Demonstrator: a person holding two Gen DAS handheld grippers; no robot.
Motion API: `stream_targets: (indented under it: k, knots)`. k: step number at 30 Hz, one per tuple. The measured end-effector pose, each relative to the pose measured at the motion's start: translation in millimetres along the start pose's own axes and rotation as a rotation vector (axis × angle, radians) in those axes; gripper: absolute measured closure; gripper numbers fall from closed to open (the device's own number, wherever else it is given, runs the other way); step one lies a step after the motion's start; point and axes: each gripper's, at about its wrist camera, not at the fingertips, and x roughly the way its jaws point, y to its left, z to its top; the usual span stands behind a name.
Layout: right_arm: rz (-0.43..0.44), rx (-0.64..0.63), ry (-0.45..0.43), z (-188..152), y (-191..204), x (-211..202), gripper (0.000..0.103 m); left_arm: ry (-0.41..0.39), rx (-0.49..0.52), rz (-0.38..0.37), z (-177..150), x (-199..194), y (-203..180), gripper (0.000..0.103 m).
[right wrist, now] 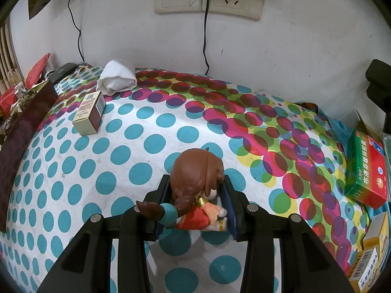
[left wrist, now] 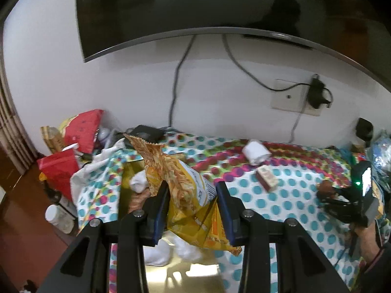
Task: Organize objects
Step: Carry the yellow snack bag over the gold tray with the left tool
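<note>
Both wrist cams look down, close over the dotted cloth (right wrist: 136, 146), facing the wall; both see the small box (left wrist: 267, 178) and white roll (right wrist: 116, 78).

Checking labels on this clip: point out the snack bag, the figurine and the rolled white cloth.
snack bag (left wrist: 188, 183): left wrist view, printed front.
figurine (right wrist: 195, 171): right wrist view, brown hair.
rolled white cloth (right wrist: 117, 77): right wrist view, top fold.

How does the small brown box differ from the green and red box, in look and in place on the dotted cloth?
The brown box is small, brown and cream; the green and red box looks larger and has big white characters. The brown box lies at the left by the white roll; the green and red box lies at the right edge, tilted among other boxes. Both are closed cartons, and no gripper holds either.
</note>
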Motion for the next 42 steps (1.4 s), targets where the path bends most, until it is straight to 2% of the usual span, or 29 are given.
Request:
stream_targets:
  k: [9,13,21,26,32,35,38,42]
  knots:
    - [-0.001,0.000,0.000,-0.1,0.3,0.1,0.065,0.066,-0.031,0.057,-18.5,19.6,34.7,0.065]
    - [-0.002,0.000,0.000,-0.1,0.1,0.1,0.065,0.101,-0.065,0.036,-28.1,32.4,39.7,0.065]
    - [-0.002,0.001,0.000,0.5,1.8,0.8,0.065,0.110,-0.075,0.004,-38.4,46.9,38.2,0.065]
    - [-0.003,0.001,0.000,0.4,1.8,0.8,0.065,0.151,-0.097,0.018,-48.4,56.3,46.9,0.065]
    - [-0.003,0.001,0.000,0.8,2.9,1.2,0.065,0.141,-0.103,0.015,-56.2,52.6,52.2,0.065]
    - [-0.003,0.001,0.000,1.0,3.4,1.5,0.065,0.134,-0.138,-0.003,-55.4,54.1,56.1,0.065]
    - [-0.003,0.001,0.000,1.2,3.9,1.7,0.065,0.116,-0.142,-0.017,-45.6,48.6,56.8,0.065]
    - [-0.004,0.001,0.000,2.1,6.8,2.7,0.065,0.053,-0.133,-0.018,-23.4,33.8,54.8,0.065]
